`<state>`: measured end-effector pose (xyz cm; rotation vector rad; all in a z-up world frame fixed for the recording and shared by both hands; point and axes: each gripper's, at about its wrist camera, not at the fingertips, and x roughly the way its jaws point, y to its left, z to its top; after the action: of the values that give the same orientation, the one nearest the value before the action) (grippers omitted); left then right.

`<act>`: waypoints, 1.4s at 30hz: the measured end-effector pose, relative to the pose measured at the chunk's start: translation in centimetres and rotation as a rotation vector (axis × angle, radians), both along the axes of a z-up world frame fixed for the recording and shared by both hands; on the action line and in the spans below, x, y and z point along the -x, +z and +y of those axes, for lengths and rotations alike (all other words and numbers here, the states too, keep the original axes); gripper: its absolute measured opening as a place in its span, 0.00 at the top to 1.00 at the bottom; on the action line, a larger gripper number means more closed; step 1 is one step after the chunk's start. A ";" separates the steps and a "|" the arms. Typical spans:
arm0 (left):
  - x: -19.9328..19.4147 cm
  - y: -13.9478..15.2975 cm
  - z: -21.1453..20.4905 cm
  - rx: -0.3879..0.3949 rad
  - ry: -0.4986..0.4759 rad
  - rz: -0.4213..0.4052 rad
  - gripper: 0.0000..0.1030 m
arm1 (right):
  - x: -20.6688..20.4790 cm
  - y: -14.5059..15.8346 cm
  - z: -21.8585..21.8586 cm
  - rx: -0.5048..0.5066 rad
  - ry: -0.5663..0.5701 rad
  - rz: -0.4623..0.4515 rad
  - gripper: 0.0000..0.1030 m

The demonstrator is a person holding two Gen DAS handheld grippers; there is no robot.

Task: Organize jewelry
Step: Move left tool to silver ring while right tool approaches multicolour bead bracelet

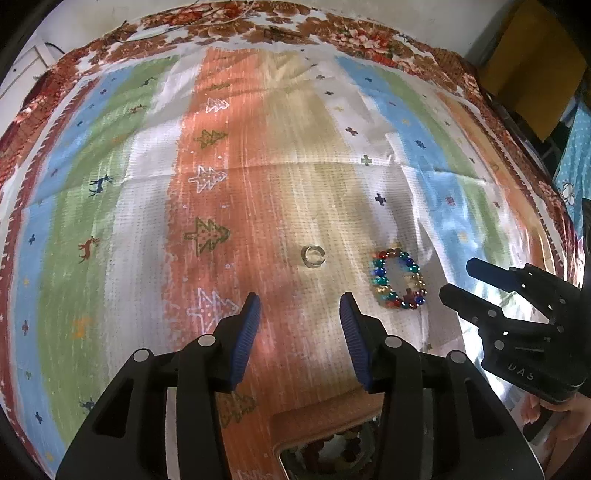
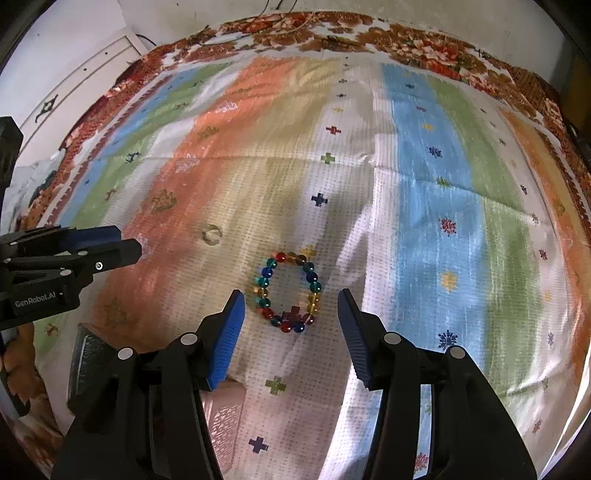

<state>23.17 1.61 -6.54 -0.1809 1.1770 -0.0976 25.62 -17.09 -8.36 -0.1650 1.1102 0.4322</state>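
Observation:
A bracelet of coloured glass beads (image 2: pixel 287 291) lies flat on the striped cloth, just ahead of and between the tips of my open, empty right gripper (image 2: pixel 291 299). It also shows in the left wrist view (image 1: pixel 398 280), with the right gripper (image 1: pixel 458 282) beside it at the right. A small silver open ring (image 1: pixel 313 255) lies on the cloth ahead of my open, empty left gripper (image 1: pixel 300 306); in the right wrist view the ring (image 2: pixel 211 234) sits left of the bracelet. A jewelry box (image 1: pixel 332 435) holding a dark bead bracelet sits under the left gripper.
The striped cloth (image 1: pixel 147 184) covers a table with a floral border (image 1: pixel 332 33). The pink box corner (image 2: pixel 225 413) lies below the right gripper's left finger. The left gripper (image 2: pixel 122 245) reaches in from the left. A cabinet (image 2: pixel 74 81) stands behind.

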 end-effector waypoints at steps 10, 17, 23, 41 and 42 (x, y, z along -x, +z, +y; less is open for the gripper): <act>-2.2 -1.5 0.0 0.001 -0.014 0.034 0.56 | -1.8 -1.4 0.1 0.025 -0.018 0.031 0.49; -3.7 -2.4 -0.8 -0.009 -0.050 0.053 0.55 | -2.6 -2.4 0.4 0.064 -0.011 0.042 0.49; -4.8 -3.1 -1.4 -0.020 -0.078 0.072 0.55 | -3.4 -3.4 0.2 0.095 -0.024 0.051 0.49; -6.8 -6.0 -3.6 -0.058 -0.156 0.155 0.63 | -4.0 -5.6 1.5 0.172 0.024 0.062 0.57; -6.8 -6.2 -3.6 -0.074 -0.156 0.156 0.65 | -4.1 -5.7 1.4 0.178 0.021 0.061 0.62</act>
<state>29.97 -2.02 -12.72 -0.0308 1.3478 -0.1795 29.68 -15.67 -14.03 -0.3221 1.2075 0.3587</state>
